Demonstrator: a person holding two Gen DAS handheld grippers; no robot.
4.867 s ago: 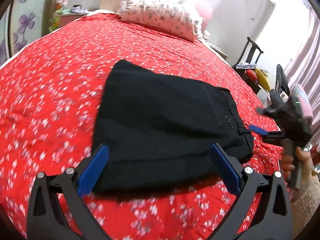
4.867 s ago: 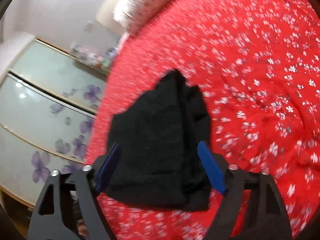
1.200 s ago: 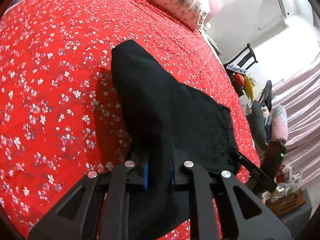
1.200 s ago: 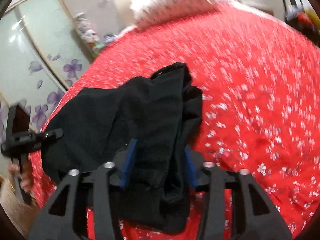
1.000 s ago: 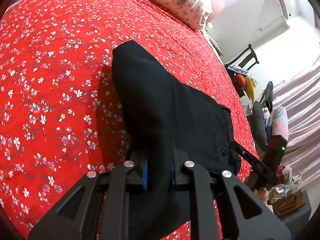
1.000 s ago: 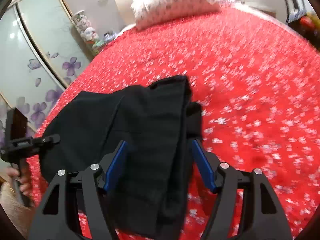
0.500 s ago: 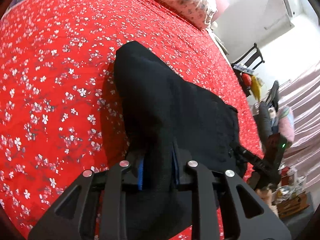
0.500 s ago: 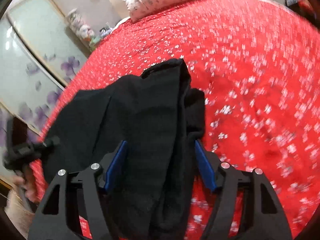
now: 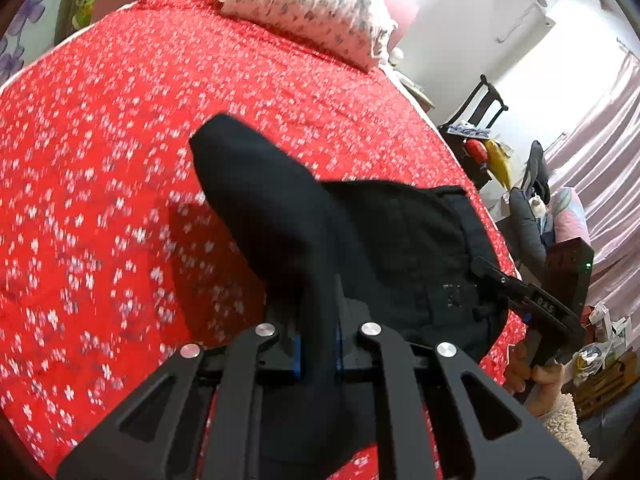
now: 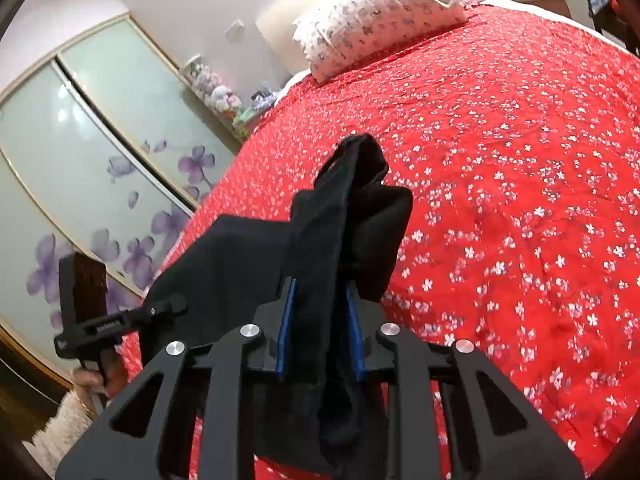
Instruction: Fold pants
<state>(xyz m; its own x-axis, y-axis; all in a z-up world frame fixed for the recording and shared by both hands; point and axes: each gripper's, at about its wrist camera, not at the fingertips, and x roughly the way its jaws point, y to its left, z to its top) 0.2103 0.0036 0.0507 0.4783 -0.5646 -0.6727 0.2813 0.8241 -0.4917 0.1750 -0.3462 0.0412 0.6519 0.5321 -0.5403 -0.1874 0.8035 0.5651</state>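
Black pants (image 9: 380, 240) lie folded on the red flowered bedspread (image 9: 100, 160), their near edge raised. My left gripper (image 9: 318, 344) is closing, and its blue pads pinch a bunched ridge of the pants' left edge. In the right wrist view my right gripper (image 10: 320, 320) is closing too, its blue pads pressing a thick fold of the pants (image 10: 248, 256) at the waistband end. Each gripper shows in the other's view: the right one (image 9: 536, 308) at the waistband, the left one (image 10: 120, 324) at the far corner. Cloth hides both sets of fingertips.
A flowered pillow (image 9: 308, 12) lies at the head of the bed. A sliding wardrobe (image 10: 80, 140) with purple flowers stands along one side. A dark chair (image 9: 480, 120) and clutter crowd the other side. Open bedspread (image 10: 520, 160) stretches beyond the pants.
The right jaws have gone from wide apart to pressed on the fold. Both grippers have risen, lifting the near edge of the pants off the bed.
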